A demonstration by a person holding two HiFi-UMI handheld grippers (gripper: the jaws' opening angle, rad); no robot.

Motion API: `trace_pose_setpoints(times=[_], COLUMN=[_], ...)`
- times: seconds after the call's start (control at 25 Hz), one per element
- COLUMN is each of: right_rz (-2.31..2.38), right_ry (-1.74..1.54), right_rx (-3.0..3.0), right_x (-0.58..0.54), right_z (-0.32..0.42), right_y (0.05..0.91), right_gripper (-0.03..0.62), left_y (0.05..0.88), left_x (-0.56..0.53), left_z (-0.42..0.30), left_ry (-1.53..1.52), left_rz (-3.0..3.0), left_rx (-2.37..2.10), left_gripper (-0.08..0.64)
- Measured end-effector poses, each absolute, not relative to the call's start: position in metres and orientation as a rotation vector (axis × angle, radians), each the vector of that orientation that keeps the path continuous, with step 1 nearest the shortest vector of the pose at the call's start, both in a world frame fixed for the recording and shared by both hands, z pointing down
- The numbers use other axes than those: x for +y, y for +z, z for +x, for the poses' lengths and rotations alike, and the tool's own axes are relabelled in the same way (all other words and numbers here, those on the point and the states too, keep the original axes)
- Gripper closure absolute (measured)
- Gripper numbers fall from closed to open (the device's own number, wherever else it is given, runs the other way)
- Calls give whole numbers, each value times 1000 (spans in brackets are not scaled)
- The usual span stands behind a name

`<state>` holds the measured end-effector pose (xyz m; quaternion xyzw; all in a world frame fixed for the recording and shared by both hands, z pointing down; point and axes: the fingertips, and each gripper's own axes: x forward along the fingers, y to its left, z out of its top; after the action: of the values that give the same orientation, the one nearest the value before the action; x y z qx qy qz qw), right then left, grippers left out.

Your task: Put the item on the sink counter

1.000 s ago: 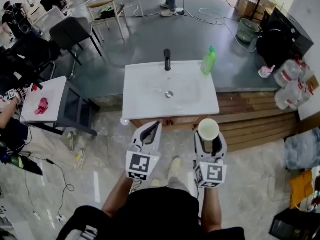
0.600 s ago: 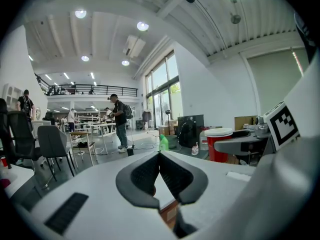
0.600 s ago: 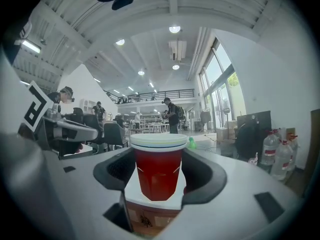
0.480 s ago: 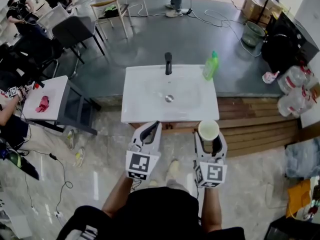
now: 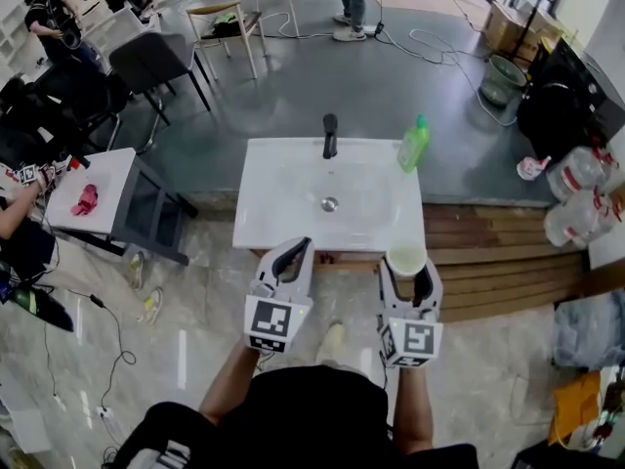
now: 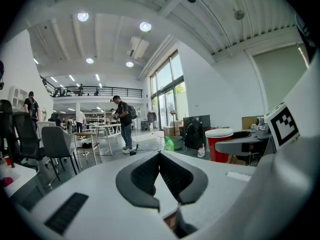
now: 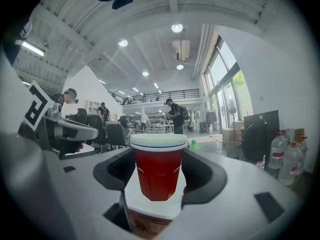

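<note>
Sink counter (image 5: 283, 193) ahead | left gripper (image 6: 159, 164) pressed together, empty | right gripper (image 5: 407, 270) pinching red cup (image 7: 158, 171) upright, near counter's front edge, not set down | risk: low approach clips edge, cup tips; slack squeeze drops it

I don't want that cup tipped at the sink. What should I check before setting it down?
1. Red cup upright between the right gripper's jaws: ok.
2. Left gripper shut, empty, off to the side: ok.
3. Bare room on the sink counter at its front right: ok.
4. Green bottle at the back right, apart from that spot: ok.
5. Cup over the counter, not short of its front edge: cannot tell.
</note>
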<state>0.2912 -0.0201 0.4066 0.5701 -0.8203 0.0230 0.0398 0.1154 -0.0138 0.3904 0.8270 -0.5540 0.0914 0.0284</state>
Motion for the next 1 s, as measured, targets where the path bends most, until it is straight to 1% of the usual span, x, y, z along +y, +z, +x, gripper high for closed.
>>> trace_pose_setpoints(times=[0.44,1.0], right_rz=[1598,1377], right_ry=[70,83], right_rx=[-2626,-2754], right_x=[-51,-79], right_z=[275,210], right_y=[418,421], right_gripper=[307,307], left_y=[394,395], left_x=[-30,-34], left_z=[105,47], left_ry=[289,308], left_rz=[2465,2297], left_rx=[-1821,-2000], left_gripper=[558,558])
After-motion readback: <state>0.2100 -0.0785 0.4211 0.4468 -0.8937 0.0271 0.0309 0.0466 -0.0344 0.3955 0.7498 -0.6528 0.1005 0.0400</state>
